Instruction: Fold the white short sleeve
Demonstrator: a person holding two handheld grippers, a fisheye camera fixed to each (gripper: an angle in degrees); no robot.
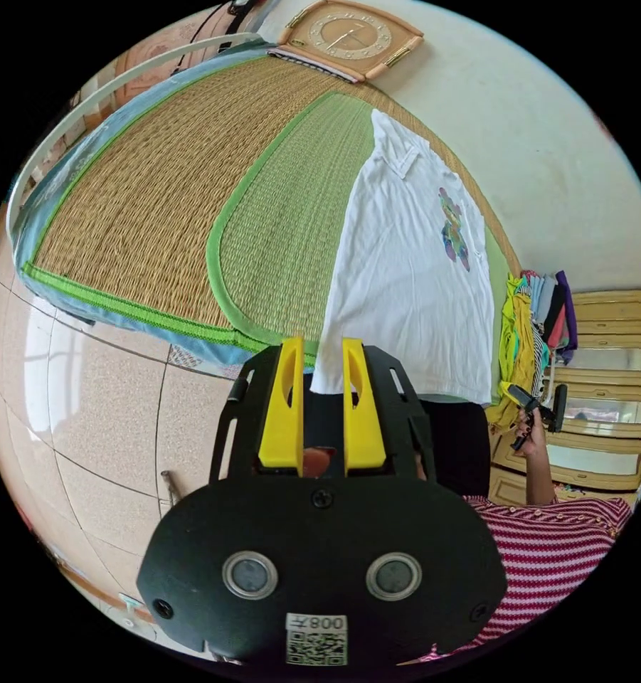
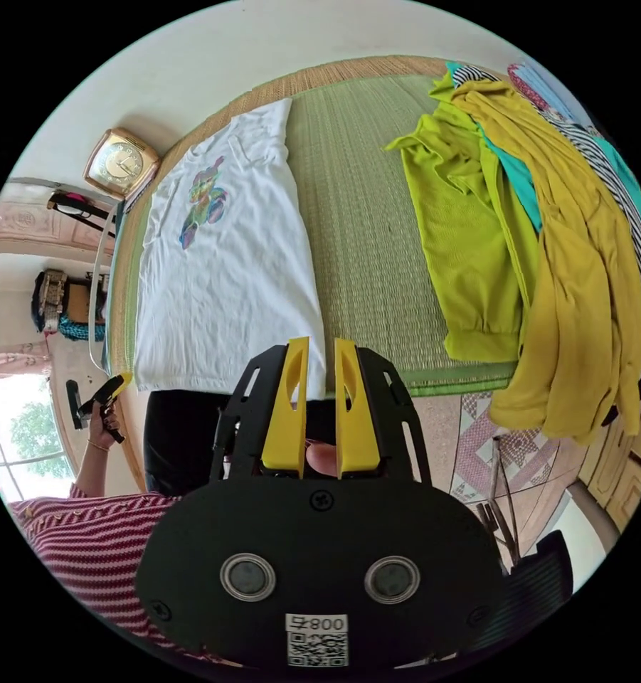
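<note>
Lengthwise, the white short sleeve (image 1: 405, 284) lies flat, collar away; both tongs (image 1: 320, 348) (image 2: 321, 348) seemingly apart, holding nothing.

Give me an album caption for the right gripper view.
White shirt spread flat on a mat, right gripper poised open.

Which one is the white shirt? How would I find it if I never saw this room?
Look for the big straw mat on the bed. The white shirt lies spread flat on it, away from the clothes pile heaped at the mat's other side. It is the only white one, with a colourful picture on its chest; the pile's clothes are yellow, green and striped.
</note>
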